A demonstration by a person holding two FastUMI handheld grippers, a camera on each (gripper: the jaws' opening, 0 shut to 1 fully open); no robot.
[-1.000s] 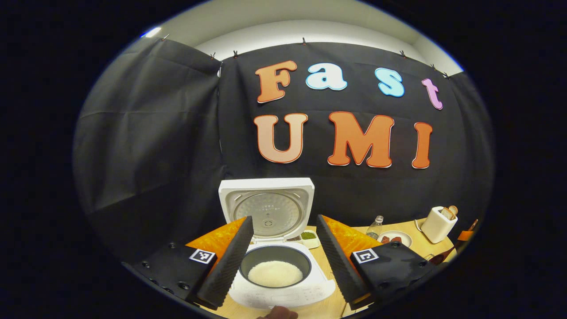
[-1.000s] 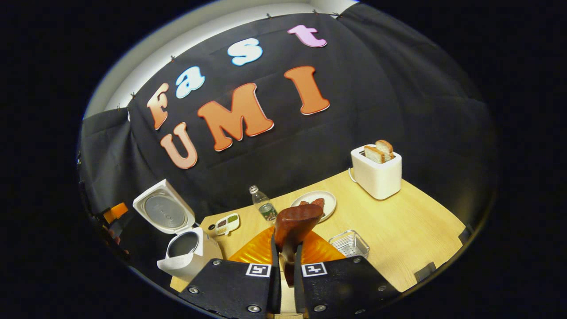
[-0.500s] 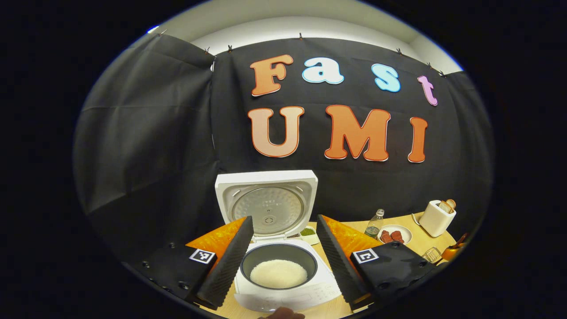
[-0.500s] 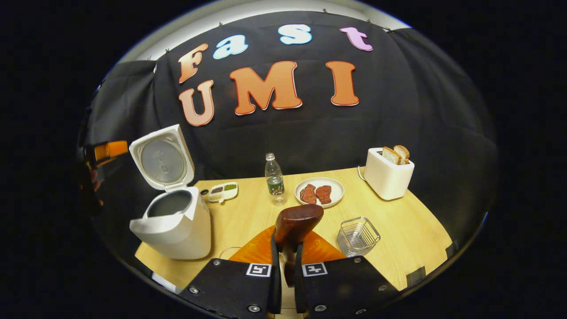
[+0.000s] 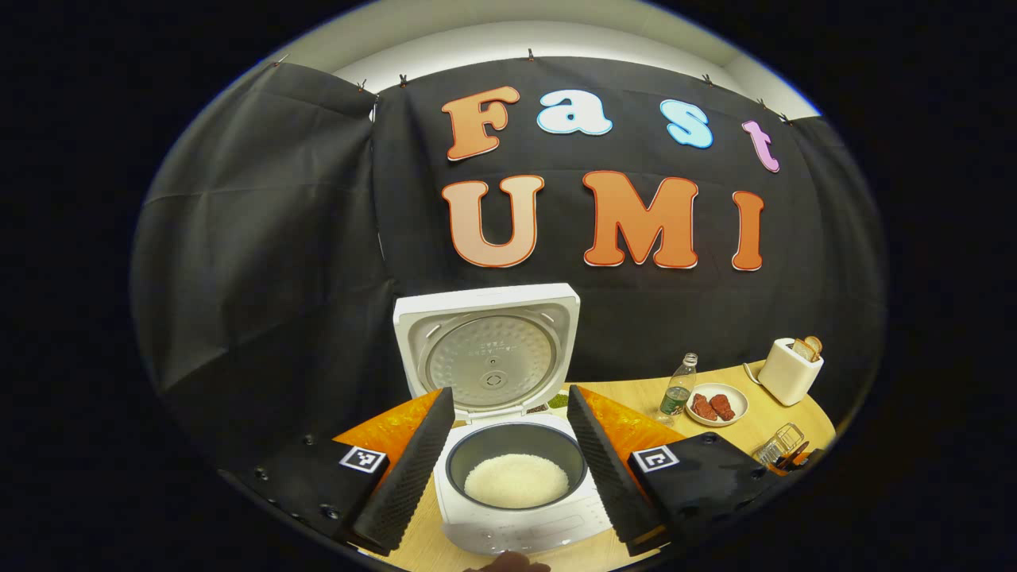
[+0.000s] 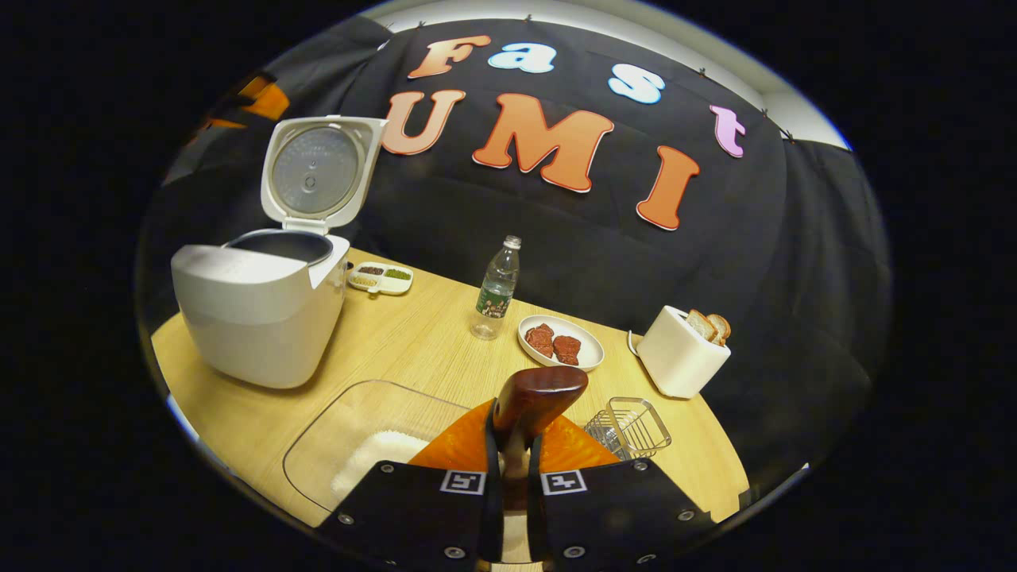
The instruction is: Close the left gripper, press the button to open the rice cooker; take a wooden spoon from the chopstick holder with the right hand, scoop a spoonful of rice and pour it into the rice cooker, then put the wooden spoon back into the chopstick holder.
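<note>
R gripper (image 6: 509,469): jaws clamped on wooden spoon (image 6: 534,397) handle, both fingers pressing it; bowl of spoon sticks up past fingertips, looks empty.
Spoon vs jaws: handle runs btwn the two fingers, bowl just above tips, tilted a bit right.
L gripper (image 5: 512,469): jaws wide apart, holding nothing.
Rice cooker (image 5: 512,492): lid up, white rice in inner pot; sits btwn L fingers, not touching them. In right gripper view it stands at left on table (image 6: 397,342).
Rice tray (image 6: 365,445): clear, w/ white rice, just left of R gripper, near table front edge.
Chopstick holder (image 6: 632,425): wire basket, just right of spoon.
Other: bottle (image 6: 496,290), plate w/ meat (image 6: 560,343), toaster (image 6: 679,349) w/ bread, small sauce dish (image 6: 381,278) beside cooker.
</note>
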